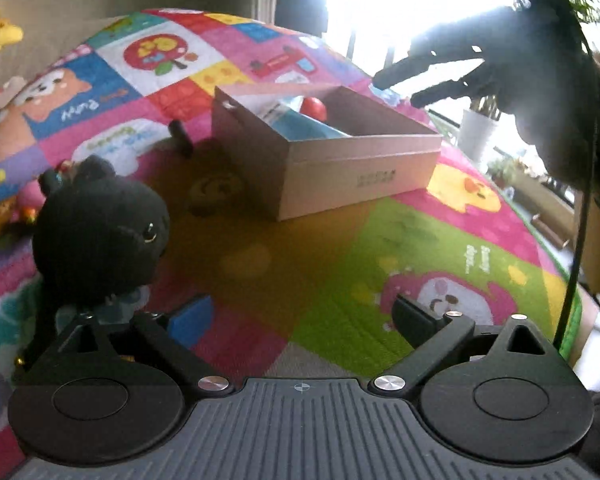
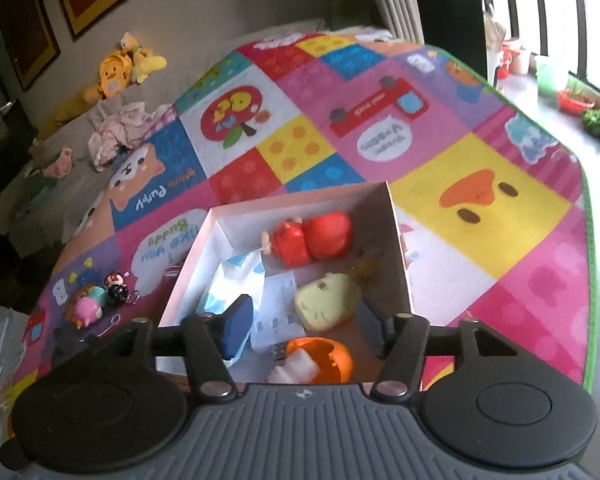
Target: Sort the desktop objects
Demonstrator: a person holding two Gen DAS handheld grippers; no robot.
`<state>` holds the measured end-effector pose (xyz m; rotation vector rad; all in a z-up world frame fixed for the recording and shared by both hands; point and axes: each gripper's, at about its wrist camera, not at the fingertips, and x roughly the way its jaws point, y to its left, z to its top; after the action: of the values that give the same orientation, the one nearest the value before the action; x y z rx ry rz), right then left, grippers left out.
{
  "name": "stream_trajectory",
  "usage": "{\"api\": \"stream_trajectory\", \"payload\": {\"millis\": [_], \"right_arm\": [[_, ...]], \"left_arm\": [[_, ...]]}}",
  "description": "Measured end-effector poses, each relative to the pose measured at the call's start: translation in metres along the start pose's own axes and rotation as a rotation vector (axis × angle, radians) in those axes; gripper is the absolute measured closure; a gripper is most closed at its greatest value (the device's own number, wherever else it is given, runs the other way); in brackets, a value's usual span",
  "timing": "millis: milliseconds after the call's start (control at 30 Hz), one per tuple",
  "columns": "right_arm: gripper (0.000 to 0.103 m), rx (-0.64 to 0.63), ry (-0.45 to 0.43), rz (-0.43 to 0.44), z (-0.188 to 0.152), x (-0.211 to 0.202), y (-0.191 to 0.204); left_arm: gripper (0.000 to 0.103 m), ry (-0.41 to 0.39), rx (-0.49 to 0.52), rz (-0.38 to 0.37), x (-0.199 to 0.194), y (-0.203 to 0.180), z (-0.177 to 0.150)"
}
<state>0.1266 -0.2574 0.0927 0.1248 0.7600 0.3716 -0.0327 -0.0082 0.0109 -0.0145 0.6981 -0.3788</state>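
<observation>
A pink cardboard box (image 1: 360,160) stands open on the colourful play mat (image 1: 340,280). In the right wrist view the box (image 2: 400,248) holds a red doll (image 2: 312,238), a pale green toy (image 2: 326,300), an orange toy (image 2: 324,360), a paper slip (image 2: 278,308) and a blue-white packet (image 2: 236,280). My right gripper (image 2: 304,320) is open and empty above the box's near end; it also shows in the left wrist view (image 1: 428,80) above the box's far corner. My left gripper (image 1: 300,320) is open and empty, low over the mat. A black plush toy (image 1: 100,236) sits just left of its left finger.
Small keychain toys (image 2: 96,300) lie on the mat left of the box. A small black cylinder (image 1: 180,132) lies beside the box's left wall. Yellow plush toys (image 2: 124,68) and crumpled cloth (image 2: 120,132) lie on a sofa beyond. Plant pots (image 1: 476,132) stand past the mat's edge.
</observation>
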Motion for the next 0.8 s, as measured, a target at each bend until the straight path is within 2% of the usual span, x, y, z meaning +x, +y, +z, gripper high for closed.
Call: {"api": "stream_trajectory", "payload": {"millis": [100, 200, 300, 400, 433, 500, 567, 600, 733, 800], "right_arm": [[0.038, -0.058, -0.006, -0.001, -0.005, -0.003, 0.018], [0.038, -0.131, 0.0, 0.027, -0.008, 0.0, 0.044], [0.038, -0.172, 0.023, 0.066, -0.004, 0.012, 0.073], [0.038, -0.213, 0.014, 0.071, 0.011, 0.03, 0.105], [0.039, -0.227, 0.018, 0.08, 0.02, 0.039, 0.117], [0.051, -0.242, 0.049, 0.104, 0.036, 0.059, 0.137], [0.06, -0.268, 0.105, 0.119, 0.052, 0.087, 0.157], [0.064, -0.284, 0.125, 0.1, 0.058, 0.103, 0.167], [0.073, -0.332, 0.227, -0.076, 0.072, 0.177, 0.19], [0.075, -0.325, 0.293, -0.135, 0.076, 0.211, 0.192]], "left_arm": [[0.003, -0.019, -0.011, -0.005, -0.004, 0.004, -0.002], [0.003, -0.051, -0.024, 0.035, -0.008, 0.014, 0.0], [0.003, -0.1, -0.077, 0.131, -0.011, 0.036, 0.003], [0.003, -0.133, -0.149, 0.283, -0.014, 0.057, 0.004], [0.003, -0.136, -0.174, 0.308, -0.015, 0.064, 0.003], [0.003, -0.139, -0.261, 0.269, -0.019, 0.079, 0.0], [0.003, -0.147, -0.302, 0.241, -0.021, 0.085, -0.003], [0.003, -0.153, -0.307, 0.234, -0.022, 0.086, -0.004], [0.002, -0.168, -0.306, 0.202, -0.023, 0.084, -0.005], [0.002, -0.172, -0.336, 0.184, -0.024, 0.088, -0.006]]}}
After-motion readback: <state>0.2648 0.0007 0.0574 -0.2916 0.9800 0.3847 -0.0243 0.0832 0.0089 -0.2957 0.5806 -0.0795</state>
